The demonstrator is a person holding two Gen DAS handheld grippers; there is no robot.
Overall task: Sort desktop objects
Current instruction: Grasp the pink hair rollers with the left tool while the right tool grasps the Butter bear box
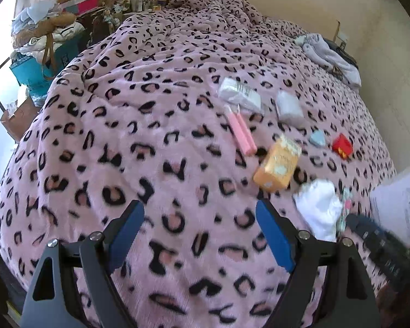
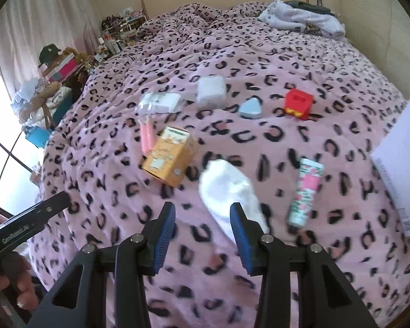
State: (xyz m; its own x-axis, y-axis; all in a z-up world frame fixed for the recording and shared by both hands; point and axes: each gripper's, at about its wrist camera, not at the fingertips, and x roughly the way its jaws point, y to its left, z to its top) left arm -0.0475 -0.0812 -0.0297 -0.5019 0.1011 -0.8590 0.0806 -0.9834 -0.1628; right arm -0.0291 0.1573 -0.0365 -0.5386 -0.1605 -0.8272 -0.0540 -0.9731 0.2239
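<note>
Small objects lie on a pink leopard-print blanket (image 2: 259, 63). An orange box (image 2: 168, 155) lies in the middle, also in the left wrist view (image 1: 276, 164). Near it are a white sock (image 2: 229, 188), a floral tube (image 2: 304, 191), two pink sticks (image 2: 146, 135), a clear packet (image 2: 160, 103), a white pack (image 2: 211, 92), a blue triangular case (image 2: 250, 108) and a red box (image 2: 298, 103). My right gripper (image 2: 202, 216) is open just short of the sock. My left gripper (image 1: 199, 213) is open over bare blanket, left of the box.
A white paper sheet (image 2: 401, 161) lies at the right edge. Folded clothes (image 2: 303, 16) sit at the far corner by the wall. Cluttered boxes and bags (image 1: 46, 41) stand beside the bed at left. The left gripper's body (image 2: 27, 218) shows at lower left.
</note>
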